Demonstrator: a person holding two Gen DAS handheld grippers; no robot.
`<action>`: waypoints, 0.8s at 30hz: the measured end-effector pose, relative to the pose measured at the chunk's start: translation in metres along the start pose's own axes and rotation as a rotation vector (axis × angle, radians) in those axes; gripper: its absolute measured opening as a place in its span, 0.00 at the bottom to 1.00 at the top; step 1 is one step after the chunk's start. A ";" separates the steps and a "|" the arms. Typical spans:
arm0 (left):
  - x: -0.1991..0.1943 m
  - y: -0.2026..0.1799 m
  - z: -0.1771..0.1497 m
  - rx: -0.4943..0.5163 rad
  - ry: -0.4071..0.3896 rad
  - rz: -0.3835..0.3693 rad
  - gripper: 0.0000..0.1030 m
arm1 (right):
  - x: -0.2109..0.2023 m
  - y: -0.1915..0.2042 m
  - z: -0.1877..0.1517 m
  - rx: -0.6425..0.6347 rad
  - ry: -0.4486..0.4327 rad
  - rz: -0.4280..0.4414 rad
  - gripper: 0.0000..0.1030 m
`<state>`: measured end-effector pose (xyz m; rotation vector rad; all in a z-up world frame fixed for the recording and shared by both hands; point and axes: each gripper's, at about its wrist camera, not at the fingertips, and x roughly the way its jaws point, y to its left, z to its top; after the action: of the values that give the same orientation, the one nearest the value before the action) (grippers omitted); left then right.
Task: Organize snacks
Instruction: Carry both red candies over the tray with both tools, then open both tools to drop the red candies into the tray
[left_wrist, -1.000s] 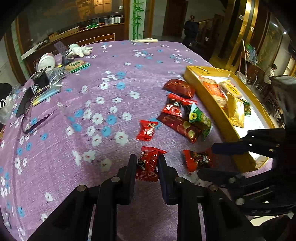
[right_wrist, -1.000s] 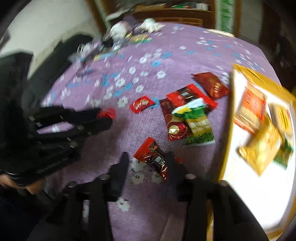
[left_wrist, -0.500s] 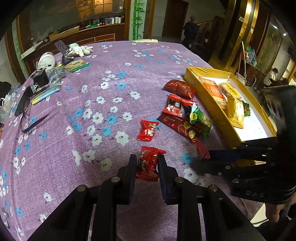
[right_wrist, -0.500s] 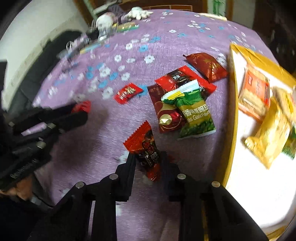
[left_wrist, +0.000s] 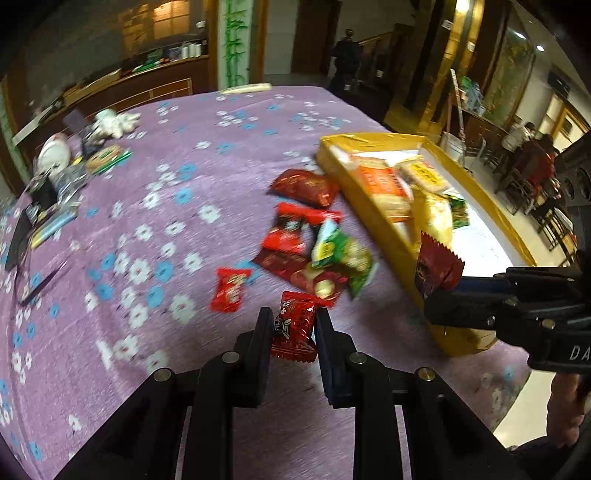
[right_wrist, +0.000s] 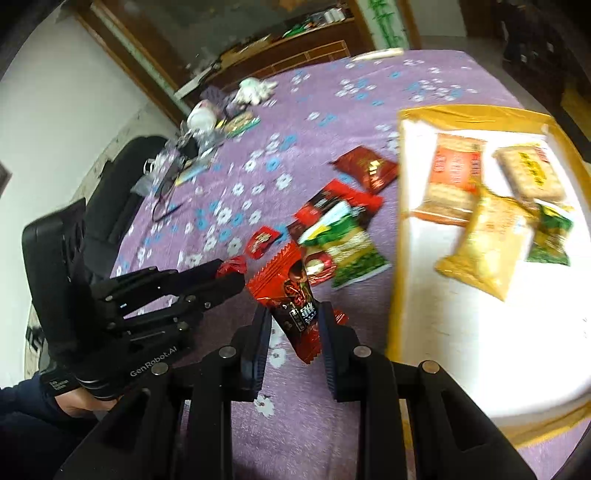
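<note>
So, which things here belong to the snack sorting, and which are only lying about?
Job:
- left gripper, red candy
- right gripper, red packet
- yellow tray
- loose snacks

Lying about:
- glasses
- white cup
- white toy

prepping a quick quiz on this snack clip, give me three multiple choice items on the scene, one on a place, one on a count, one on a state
1. Where is the yellow tray?
A. on the purple flowered cloth
B. on the floor
C. on a chair

2. How many packets lie inside the tray?
A. one
B. four
C. nine

3. What is the right gripper doing?
A. open above the tray
B. shut on nothing
C. shut on a long red packet

Answers:
1 A, the tray rests on the cloth at the table's edge.
2 B, the right wrist view shows an orange, a tan, a yellow and a green packet.
3 C, both fingers press the red wrapper.
</note>
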<state>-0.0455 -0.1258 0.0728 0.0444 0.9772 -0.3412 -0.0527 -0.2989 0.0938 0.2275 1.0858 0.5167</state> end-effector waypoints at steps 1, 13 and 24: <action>0.001 -0.004 0.002 0.010 -0.001 -0.006 0.22 | -0.007 -0.006 -0.001 0.022 -0.017 -0.009 0.24; 0.011 -0.086 0.023 0.189 0.001 -0.112 0.22 | -0.044 -0.073 -0.019 0.231 -0.097 -0.106 0.24; 0.029 -0.145 0.015 0.332 0.042 -0.179 0.22 | -0.058 -0.109 -0.035 0.315 -0.109 -0.177 0.24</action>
<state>-0.0629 -0.2731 0.0743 0.2680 0.9598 -0.6671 -0.0738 -0.4241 0.0770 0.4261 1.0663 0.1704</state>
